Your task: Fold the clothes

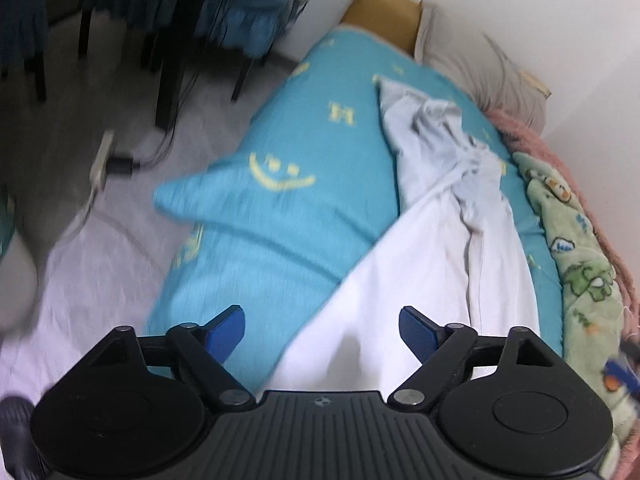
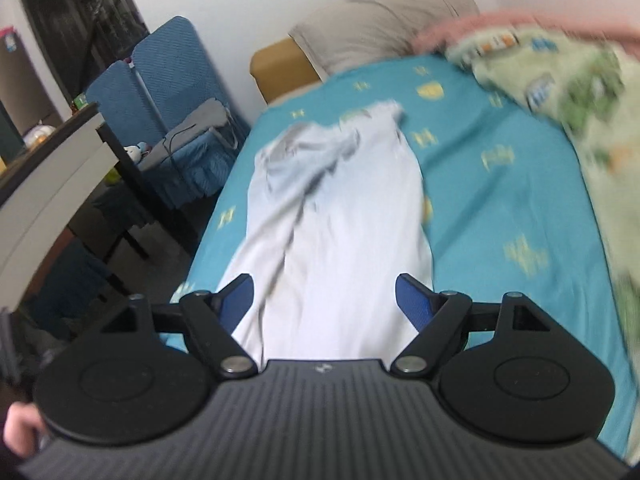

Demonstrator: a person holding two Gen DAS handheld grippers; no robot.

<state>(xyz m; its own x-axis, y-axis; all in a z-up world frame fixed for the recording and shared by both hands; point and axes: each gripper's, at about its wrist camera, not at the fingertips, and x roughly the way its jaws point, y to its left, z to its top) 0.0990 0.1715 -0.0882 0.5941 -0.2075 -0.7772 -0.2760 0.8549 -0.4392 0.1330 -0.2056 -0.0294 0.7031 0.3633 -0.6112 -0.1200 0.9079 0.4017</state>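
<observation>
A pale white garment [image 1: 432, 240] lies lengthwise on the turquoise bed sheet [image 1: 304, 152], its far end bunched and wrinkled. In the right wrist view the same garment [image 2: 340, 208] stretches from below the gripper toward the pillow. My left gripper [image 1: 322, 332] hangs open above the garment's near edge, with cloth below the gap and nothing between the blue pads [image 1: 416, 330]. My right gripper [image 2: 324, 300] is also open, straight above the garment's near part, its blue pads [image 2: 412, 298] apart and holding nothing.
A green patterned blanket [image 2: 560, 92] with a pink one behind it is heaped along the bed's right side. A grey pillow [image 2: 384, 16] lies at the head. Blue chairs [image 2: 168, 80] and a dark desk [image 2: 60, 152] stand left of the bed; a power strip [image 1: 102, 156] lies on the floor.
</observation>
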